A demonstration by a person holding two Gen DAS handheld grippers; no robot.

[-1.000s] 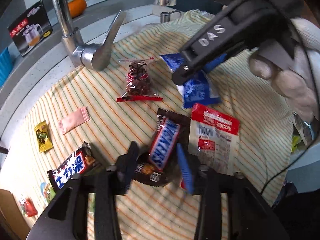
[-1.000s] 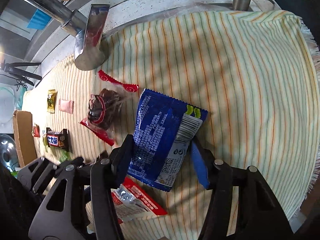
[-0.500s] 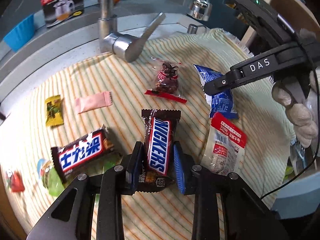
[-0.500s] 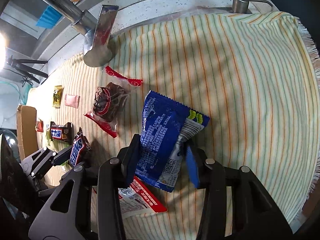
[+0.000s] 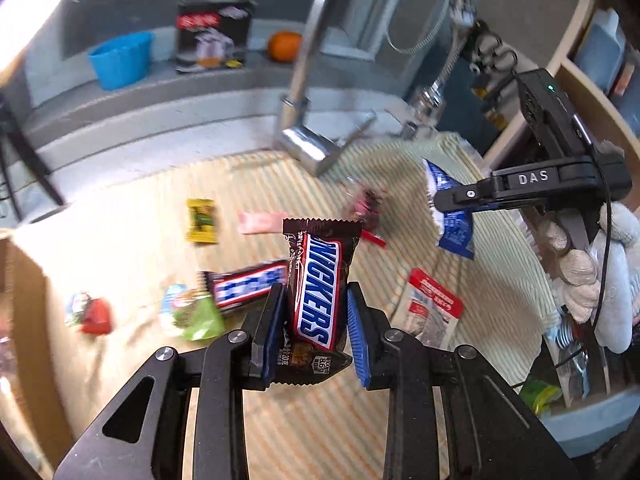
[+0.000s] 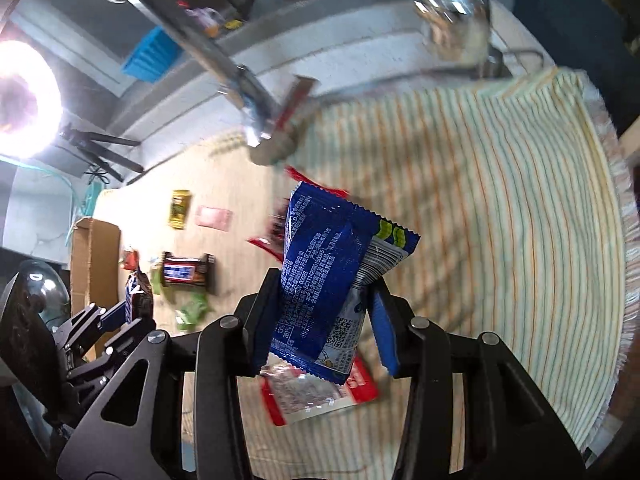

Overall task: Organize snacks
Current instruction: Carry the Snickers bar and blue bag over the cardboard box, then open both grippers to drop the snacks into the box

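Note:
My left gripper (image 5: pixel 314 328) is shut on a brown Snickers bar (image 5: pixel 318 288) and holds it above the striped cloth (image 5: pixel 320 432). My right gripper (image 6: pixel 326 316) is shut on a blue snack packet (image 6: pixel 324 280), also lifted off the cloth; it shows in the left wrist view (image 5: pixel 454 220) at the right. On the cloth lie a second chocolate bar (image 5: pixel 244 286), a red-and-clear packet (image 5: pixel 434 312), a bag of dark red snacks (image 5: pixel 366 210), a pink sachet (image 5: pixel 260 222), a yellow sachet (image 5: pixel 202 220), green candies (image 5: pixel 192 316) and a red candy (image 5: pixel 94 314).
A chrome faucet (image 5: pixel 316 120) stands at the cloth's far edge. A cardboard box (image 6: pixel 94 256) sits at the left end. On the back ledge are a blue tub (image 5: pixel 120 60), a printed box (image 5: pixel 214 36) and an orange (image 5: pixel 284 46). A wooden shelf (image 5: pixel 576 80) is at the right.
Both grippers have risen from the cloth, the left lifting the Snickers bar and the right lifting the blue packet. Both views now tilt up toward the back ledge.

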